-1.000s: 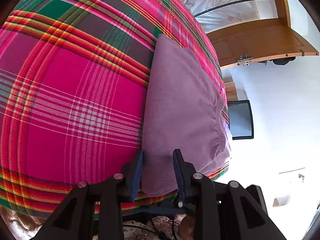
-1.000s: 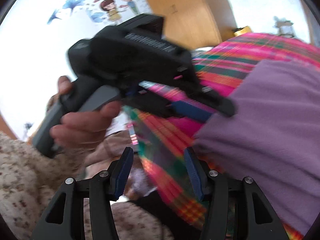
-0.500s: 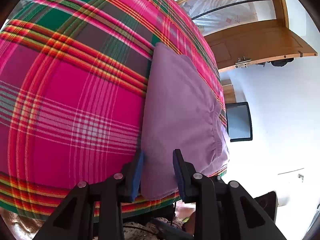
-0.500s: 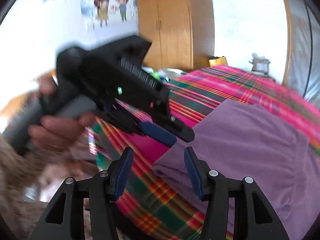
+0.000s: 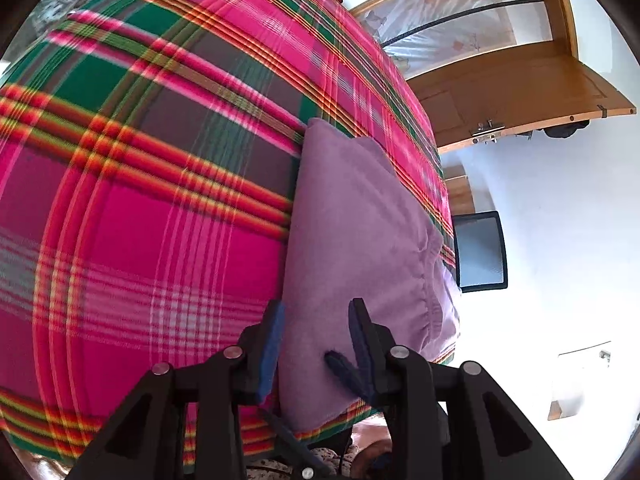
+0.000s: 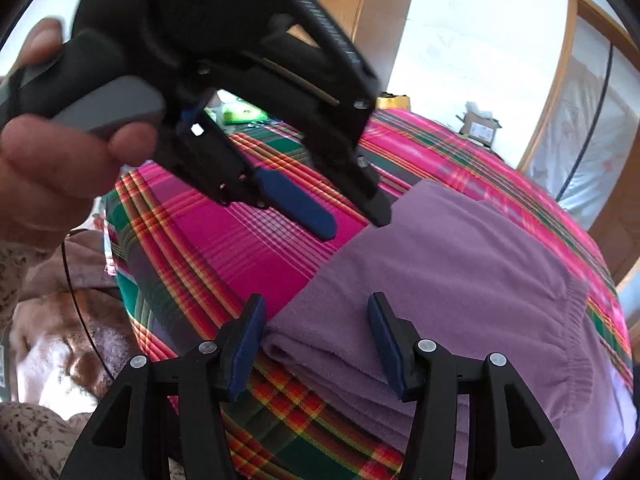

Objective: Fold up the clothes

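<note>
A folded purple garment (image 5: 360,240) with an elastic waistband lies on a bed near its near edge; it also shows in the right wrist view (image 6: 460,280). My left gripper (image 5: 316,336) is open, its jaws either side of the garment's near folded corner, above it. In the right wrist view the left gripper (image 6: 352,220) hovers over the garment's left edge, held by a hand. My right gripper (image 6: 316,336) is open and empty, its jaws over the garment's near corner.
The bed is covered by a pink, green and red plaid blanket (image 5: 140,200). A wooden door (image 5: 520,92) and a dark screen (image 5: 480,252) stand beyond the bed. A cardboard box (image 6: 480,128) sits at the bed's far side. A wooden wardrobe (image 6: 380,12) stands behind.
The right gripper has swung from beside the bed edge up over the garment's near corner. The left gripper has lifted slightly and stays open over the same corner.
</note>
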Available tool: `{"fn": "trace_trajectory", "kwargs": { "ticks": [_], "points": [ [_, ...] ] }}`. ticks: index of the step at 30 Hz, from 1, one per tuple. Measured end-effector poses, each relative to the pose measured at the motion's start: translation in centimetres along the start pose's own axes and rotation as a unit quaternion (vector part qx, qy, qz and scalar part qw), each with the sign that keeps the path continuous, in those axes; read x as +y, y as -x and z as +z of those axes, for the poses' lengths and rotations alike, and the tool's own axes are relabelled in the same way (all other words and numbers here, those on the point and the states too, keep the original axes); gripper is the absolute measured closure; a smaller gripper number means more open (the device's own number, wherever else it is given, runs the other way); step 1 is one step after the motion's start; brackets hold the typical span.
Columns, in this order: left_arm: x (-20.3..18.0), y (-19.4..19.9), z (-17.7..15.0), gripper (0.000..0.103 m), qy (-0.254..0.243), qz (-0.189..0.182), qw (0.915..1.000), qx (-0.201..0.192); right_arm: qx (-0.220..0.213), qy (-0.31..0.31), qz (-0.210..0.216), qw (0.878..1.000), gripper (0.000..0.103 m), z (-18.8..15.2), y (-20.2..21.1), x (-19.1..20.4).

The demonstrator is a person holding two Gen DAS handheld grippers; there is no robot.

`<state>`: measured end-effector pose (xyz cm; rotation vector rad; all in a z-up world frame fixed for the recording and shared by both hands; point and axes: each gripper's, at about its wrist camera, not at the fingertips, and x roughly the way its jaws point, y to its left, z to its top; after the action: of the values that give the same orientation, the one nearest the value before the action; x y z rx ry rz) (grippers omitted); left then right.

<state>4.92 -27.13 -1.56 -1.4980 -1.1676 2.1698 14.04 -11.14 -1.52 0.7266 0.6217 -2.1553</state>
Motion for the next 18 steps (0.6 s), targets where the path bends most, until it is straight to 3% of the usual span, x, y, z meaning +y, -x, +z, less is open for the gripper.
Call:
{"fn": "trace_trajectory", "kwargs": {
  "ticks": [2, 6, 8, 10, 18],
  "points": [
    [-0.2, -0.2, 0.7, 0.069, -0.002, 0.004, 1.0, 0.0, 0.001, -0.005, 0.001, 1.0, 0.048, -0.1, 0.2, -0.1],
    [-0.5, -0.8, 2.1, 0.069, -0.005, 0.008, 1.0, 0.001, 0.001, -0.017, 0.004, 1.0, 0.057, -0.5, 0.4, -0.6],
    [-0.5, -1.2, 2.6, 0.068, 0.0, 0.01, 1.0, 0.001, -0.002, -0.023, 0.007, 1.0, 0.064, -0.7, 0.6, -0.8],
    [-0.5, -1.7, 2.9, 0.068, -0.001, 0.009, 0.9999, 0.005, -0.009, -0.035, 0.017, 0.999, 0.083, -0.9, 1.0, -1.4],
    [-0.4, -3.0, 3.7, 0.068, 0.003, 0.017, 0.9998, 0.013, -0.018, -0.05, 0.026, 0.998, 0.09, -1.4, 1.6, -2.2]
  ]
}}
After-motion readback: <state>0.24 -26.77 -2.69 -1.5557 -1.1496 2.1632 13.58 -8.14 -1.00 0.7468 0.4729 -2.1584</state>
